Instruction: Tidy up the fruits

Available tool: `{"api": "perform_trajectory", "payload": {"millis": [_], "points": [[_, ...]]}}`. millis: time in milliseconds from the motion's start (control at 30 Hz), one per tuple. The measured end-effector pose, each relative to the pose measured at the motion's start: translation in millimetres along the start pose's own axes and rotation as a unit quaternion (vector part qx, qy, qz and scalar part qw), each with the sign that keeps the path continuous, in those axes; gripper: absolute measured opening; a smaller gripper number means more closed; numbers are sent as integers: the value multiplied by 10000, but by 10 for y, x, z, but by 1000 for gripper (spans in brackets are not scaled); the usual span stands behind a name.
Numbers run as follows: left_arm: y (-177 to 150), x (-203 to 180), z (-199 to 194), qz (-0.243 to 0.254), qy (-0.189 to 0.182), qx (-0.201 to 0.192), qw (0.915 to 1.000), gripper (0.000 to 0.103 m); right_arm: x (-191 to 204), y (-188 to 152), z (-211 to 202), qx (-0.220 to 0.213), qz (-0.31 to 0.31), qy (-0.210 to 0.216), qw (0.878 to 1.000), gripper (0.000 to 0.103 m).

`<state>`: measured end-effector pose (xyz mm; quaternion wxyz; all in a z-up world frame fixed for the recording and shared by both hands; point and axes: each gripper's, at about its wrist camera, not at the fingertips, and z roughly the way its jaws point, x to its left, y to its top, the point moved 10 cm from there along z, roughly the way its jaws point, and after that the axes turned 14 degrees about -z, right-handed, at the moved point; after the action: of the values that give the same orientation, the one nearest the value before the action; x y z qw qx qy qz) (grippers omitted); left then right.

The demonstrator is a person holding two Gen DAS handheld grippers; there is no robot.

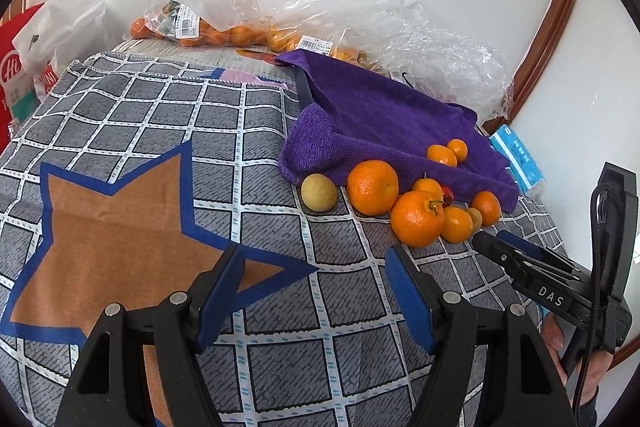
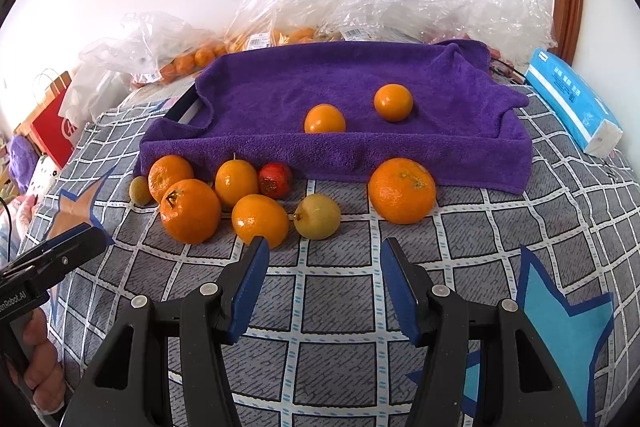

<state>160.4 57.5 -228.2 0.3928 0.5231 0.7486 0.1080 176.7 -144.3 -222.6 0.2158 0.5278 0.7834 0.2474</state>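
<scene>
A purple towel [image 2: 360, 87] lines a shallow tray, and two small oranges [image 2: 325, 119] [image 2: 393, 102] lie on it. In front of it, on the checked cloth [image 2: 336, 291], lie loose fruits: large oranges [image 2: 402, 191] [image 2: 190, 211], smaller oranges [image 2: 260, 219], a red fruit [image 2: 275, 180] and a yellow-green fruit [image 2: 317, 216]. My right gripper [image 2: 324, 251] stands open just short of the yellow-green fruit, holding nothing. My left gripper [image 1: 316, 263] is open over the cloth, left of the pile, with the nearest large orange [image 1: 417, 218] to its upper right.
Clear plastic bags of oranges [image 1: 200, 27] crowd the back by the wall. A blue tissue pack [image 2: 572, 103] lies right of the towel. A red paper bag [image 1: 16, 75] stands at the far left. A wooden frame [image 1: 552, 27] borders the right side.
</scene>
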Motion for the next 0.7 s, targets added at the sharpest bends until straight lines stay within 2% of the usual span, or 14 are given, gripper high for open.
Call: {"api": "perform_trajectory", "payload": {"millis": [533, 633, 700], "points": [[-1, 2, 0, -37, -13, 3, 10000, 71, 6, 49, 7, -119, 14, 104, 9999, 57], [3, 14, -4, -108, -37, 11, 9999, 71, -28, 78, 19, -152, 5, 15, 9999, 57], [8, 24, 0, -150, -47, 22, 9999, 71, -70, 101, 30, -202, 63, 17, 9998, 50]]}}
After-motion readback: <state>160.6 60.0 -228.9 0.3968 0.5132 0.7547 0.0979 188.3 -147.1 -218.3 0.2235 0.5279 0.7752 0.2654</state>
